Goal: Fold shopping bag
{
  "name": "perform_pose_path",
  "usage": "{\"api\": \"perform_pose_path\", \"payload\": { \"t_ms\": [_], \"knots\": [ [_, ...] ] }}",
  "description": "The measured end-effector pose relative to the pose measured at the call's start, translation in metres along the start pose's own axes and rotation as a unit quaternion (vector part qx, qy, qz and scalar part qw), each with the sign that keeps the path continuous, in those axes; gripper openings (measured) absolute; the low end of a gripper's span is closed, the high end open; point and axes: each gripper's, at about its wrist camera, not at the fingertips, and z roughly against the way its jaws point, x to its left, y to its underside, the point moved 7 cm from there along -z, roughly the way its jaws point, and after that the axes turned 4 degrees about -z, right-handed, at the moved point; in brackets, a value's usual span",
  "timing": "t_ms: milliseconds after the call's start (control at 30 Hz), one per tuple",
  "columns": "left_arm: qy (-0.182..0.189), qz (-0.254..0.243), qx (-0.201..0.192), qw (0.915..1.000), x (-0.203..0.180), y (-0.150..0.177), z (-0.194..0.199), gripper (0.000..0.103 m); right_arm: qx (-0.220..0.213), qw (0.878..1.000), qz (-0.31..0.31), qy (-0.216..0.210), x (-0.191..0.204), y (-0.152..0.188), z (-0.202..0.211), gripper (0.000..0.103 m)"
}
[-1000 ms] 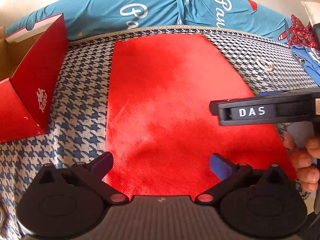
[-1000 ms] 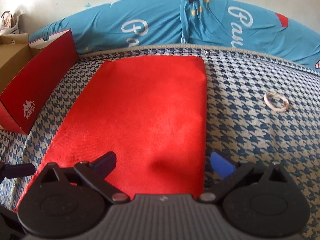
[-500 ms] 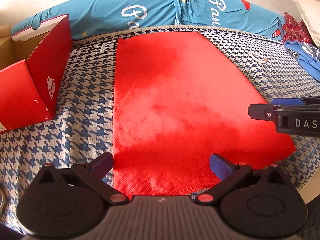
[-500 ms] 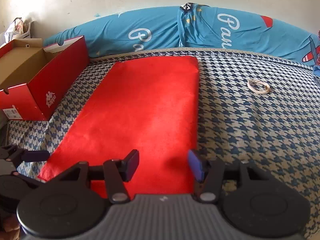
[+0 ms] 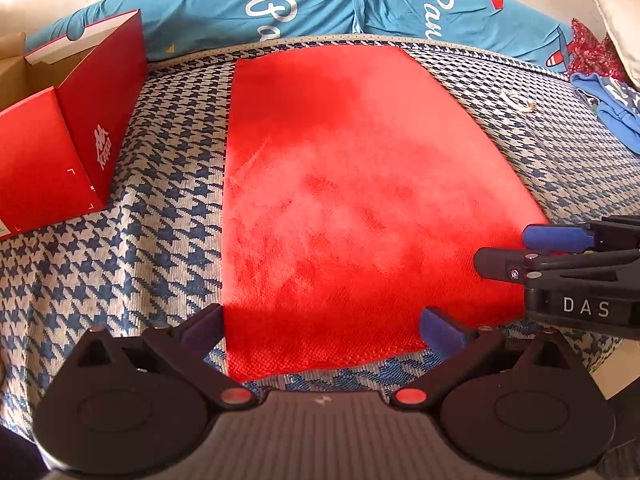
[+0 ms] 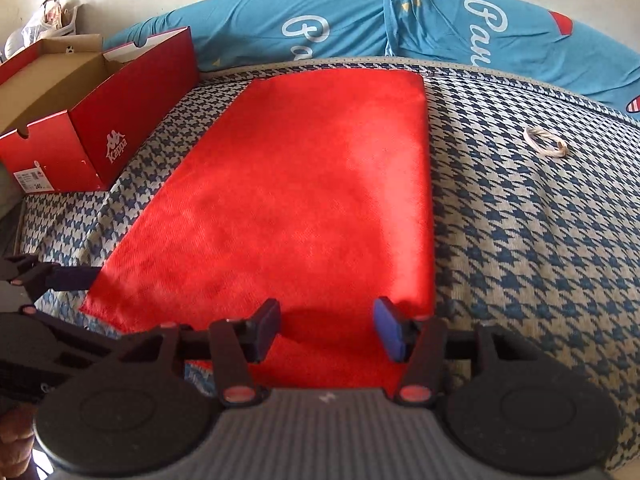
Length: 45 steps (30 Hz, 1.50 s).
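a red shopping bag (image 5: 352,200) lies flat on a blue-and-white houndstooth bed cover (image 5: 152,240). the left gripper (image 5: 320,326) hovers at the bag's near left corner, fingers spread wide, grasping nothing. the right gripper (image 6: 326,326) sits over the bag's near right corner, fingers partly parted, released. a red kappa shoebox (image 6: 100,128) stands open to the left, near the bag. a rubber band (image 6: 546,142) lies well apart on the right.
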Motion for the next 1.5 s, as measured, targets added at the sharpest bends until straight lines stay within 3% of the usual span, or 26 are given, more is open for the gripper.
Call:
{"api": "perform_pose_path", "payload": {
  "t_ms": [367,667,1033,1500],
  "knots": [
    [-0.005,-0.007,-0.003,1.0000,-0.002,0.001,0.000,0.103,-0.002,1.000,0.003,-0.001,0.003,0.000,-0.001,0.055],
    [-0.007,-0.016,-0.010,0.9998,-0.003,0.001,0.000,0.103,-0.042,0.998,-0.031,0.030,-0.009,-0.004,0.019,0.055],
    [-0.001,-0.003,-0.015,0.9999,-0.001,0.005,0.007,0.103,-0.010,0.997,-0.052,0.058,-0.022,0.013,0.014,0.056],
    [-0.010,-0.025,-0.014,0.9995,-0.003,0.017,0.006,0.103,-0.015,0.998,-0.031,0.060,-0.018,0.018,0.014,0.063]
  ]
}}
